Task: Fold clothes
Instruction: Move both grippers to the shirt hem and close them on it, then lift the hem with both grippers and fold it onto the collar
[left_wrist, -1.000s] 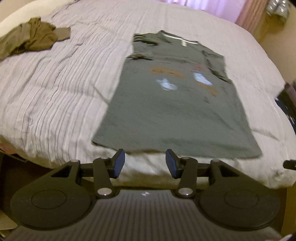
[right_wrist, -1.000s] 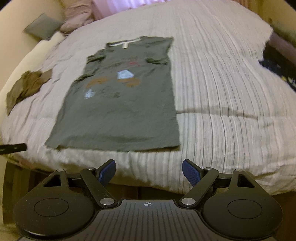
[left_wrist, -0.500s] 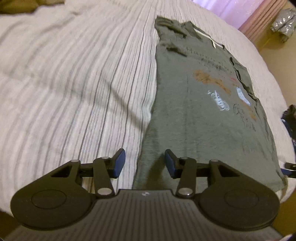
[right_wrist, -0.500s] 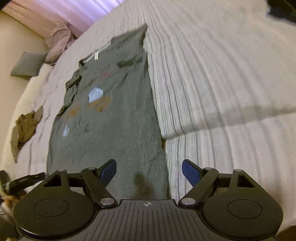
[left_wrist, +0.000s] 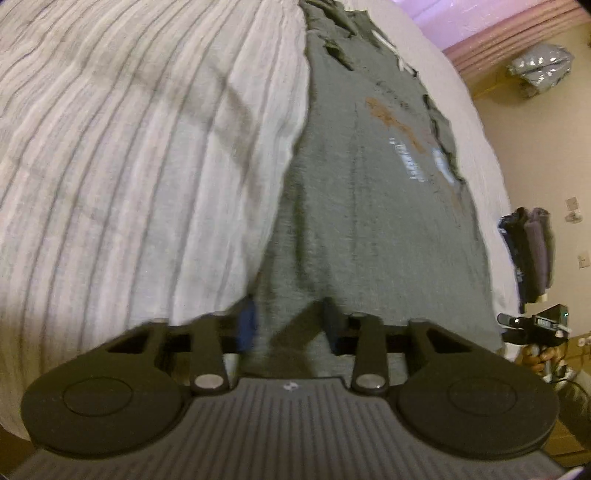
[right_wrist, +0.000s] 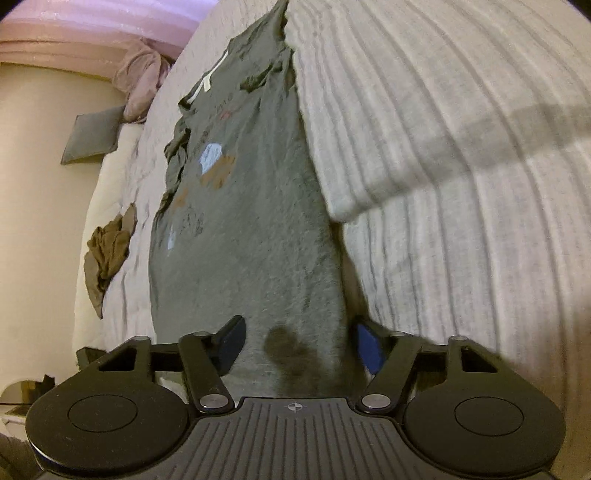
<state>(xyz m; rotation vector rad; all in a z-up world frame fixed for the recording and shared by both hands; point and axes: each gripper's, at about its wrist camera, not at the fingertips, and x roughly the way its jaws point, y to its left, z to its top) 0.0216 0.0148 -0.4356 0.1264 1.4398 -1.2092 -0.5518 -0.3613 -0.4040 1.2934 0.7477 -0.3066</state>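
— Where does the shirt lie?

— The grey T-shirt (left_wrist: 373, 206) is spread flat on the bed, on a pale striped bedspread (left_wrist: 129, 155). Collar toward the far side, hem toward the near edge. Printed side up: orange and light blue patches across the chest. Both sleeves look folded in over the body.

— And the left gripper?

— The left gripper (left_wrist: 290, 326) is down at the hem, at the shirt's left corner. Its jaws are spread, with the cloth's side edge running between them. The left finger (left_wrist: 246, 325) sits over the bedspread, the right finger (left_wrist: 332, 326) over the shirt. Whether either pad touches cloth, I cannot tell; the picture is blurred there.

— The right one?

— The right gripper (right_wrist: 297, 349) is at the hem's other corner, jaws also spread wide. The corner cloth lies between them. A dark spot (right_wrist: 288, 349) marks the fabric just ahead of the gripper body. The bedspread bunches into a ridge right beside the shirt's right edge.

— Anything else on the bed?

— A crumpled olive garment (right_wrist: 109, 251) lies well apart from the shirt, near the bed's left edge. A grey cushion (right_wrist: 92, 138) and a pinkish heap of cloth (right_wrist: 142, 77) sit by the far wall. From the left camera, a hand (left_wrist: 543, 360) holding the other gripper shows at the right.
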